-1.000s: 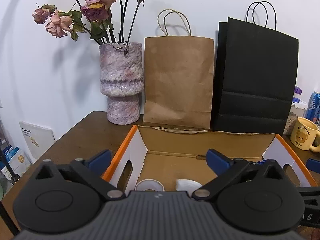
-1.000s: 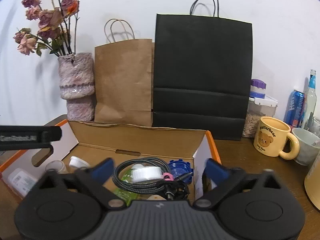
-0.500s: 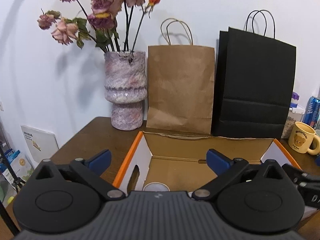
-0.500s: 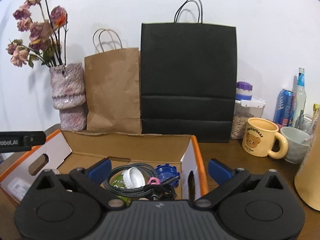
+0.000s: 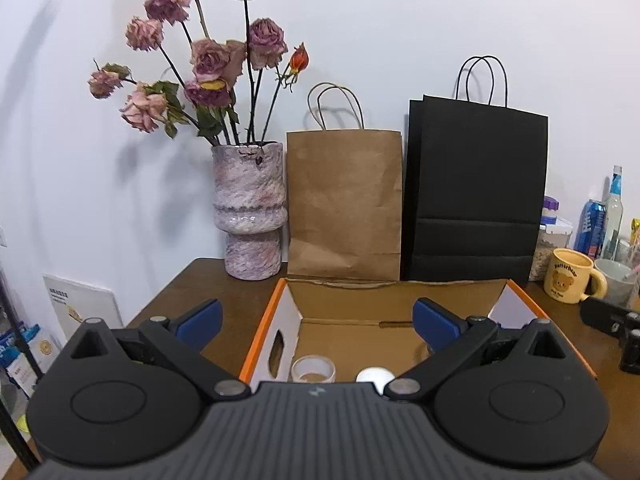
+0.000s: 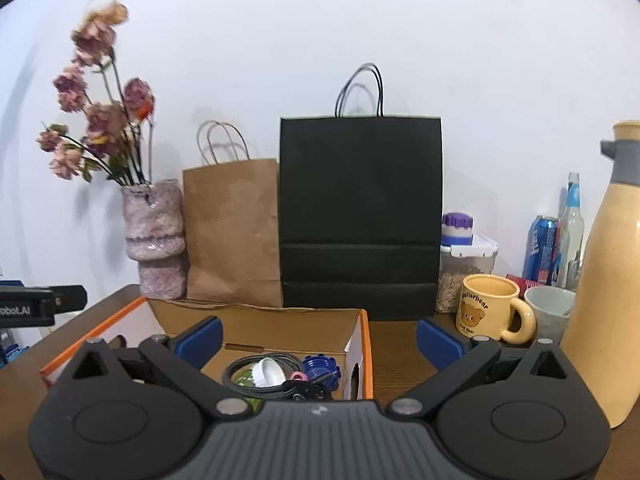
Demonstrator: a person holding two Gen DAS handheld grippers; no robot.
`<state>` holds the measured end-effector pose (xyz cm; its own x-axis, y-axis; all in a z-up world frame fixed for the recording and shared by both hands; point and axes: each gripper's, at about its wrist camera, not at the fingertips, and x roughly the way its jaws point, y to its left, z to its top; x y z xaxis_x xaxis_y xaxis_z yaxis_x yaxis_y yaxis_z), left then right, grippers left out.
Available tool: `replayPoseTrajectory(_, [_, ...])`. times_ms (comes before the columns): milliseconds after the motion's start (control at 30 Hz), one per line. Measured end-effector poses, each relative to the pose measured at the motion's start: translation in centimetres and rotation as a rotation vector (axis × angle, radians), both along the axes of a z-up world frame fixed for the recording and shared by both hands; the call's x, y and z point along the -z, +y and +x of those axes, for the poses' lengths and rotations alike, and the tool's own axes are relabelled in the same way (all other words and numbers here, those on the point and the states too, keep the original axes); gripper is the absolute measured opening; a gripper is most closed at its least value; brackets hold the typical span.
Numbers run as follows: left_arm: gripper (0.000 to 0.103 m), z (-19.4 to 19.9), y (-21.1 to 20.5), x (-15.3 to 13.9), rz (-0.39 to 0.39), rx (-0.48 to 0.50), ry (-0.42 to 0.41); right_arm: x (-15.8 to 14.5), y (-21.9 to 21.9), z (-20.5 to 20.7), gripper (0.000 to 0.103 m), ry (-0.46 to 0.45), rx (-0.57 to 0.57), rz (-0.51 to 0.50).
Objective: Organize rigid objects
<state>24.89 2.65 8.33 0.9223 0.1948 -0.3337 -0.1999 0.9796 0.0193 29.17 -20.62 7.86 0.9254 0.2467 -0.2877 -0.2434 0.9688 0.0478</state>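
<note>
An open cardboard box with orange edges (image 5: 260, 332) (image 6: 366, 344) sits on the brown table. In the left wrist view it holds a clear tape roll (image 5: 313, 369) and a white round lid (image 5: 375, 375). In the right wrist view it holds a coiled dark cable (image 6: 256, 384), a white cap (image 6: 267, 372) and a blue cap (image 6: 320, 366). My left gripper (image 5: 316, 320) is open and empty, held back above the box's near left side. My right gripper (image 6: 318, 334) is open and empty, above the box's right end.
A pink vase with dried roses (image 5: 250, 208), a brown paper bag (image 5: 344, 200) and a black paper bag (image 5: 476, 192) stand against the wall. A yellow bear mug (image 6: 490, 308), grey cup (image 6: 550, 312), jar, can, bottle and a tall cream flask (image 6: 604, 280) stand at the right.
Both grippers have pulled back and risen away from the box, so the box looks smaller and lower. Both stay open and empty.
</note>
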Motion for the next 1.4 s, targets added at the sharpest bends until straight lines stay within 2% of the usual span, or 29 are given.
replayPoseTrajectory(367, [0.103, -8.0, -1.6, 1.5, 0.032, 0.046, -0.007, 0.5, -1.4, -7.8, 0.103, -0.041, -0.042, 0.002])
replayPoseTrajectory(633, [0.103, -12.4, -1.5, 4.4, 0.008, 0.069, 0.047, 2.7, -2.3, -12.1, 0.103, 0.015, -0.061, -0.007])
replayPoseTrajectory(900, [0.103, -14.5, -0.6, 6.5, -0.011, 0.064, 0.096, 4.4, -2.7, -14.3, 0.103, 0.067, -0.059, -0.027])
replayPoseTrajectory(1400, [0.103, -15.4, -0.9, 6.5, -0.018, 0.083, 0.081, 5.1, -2.4, -15.1, 0.103, 0.094, -0.064, -0.038])
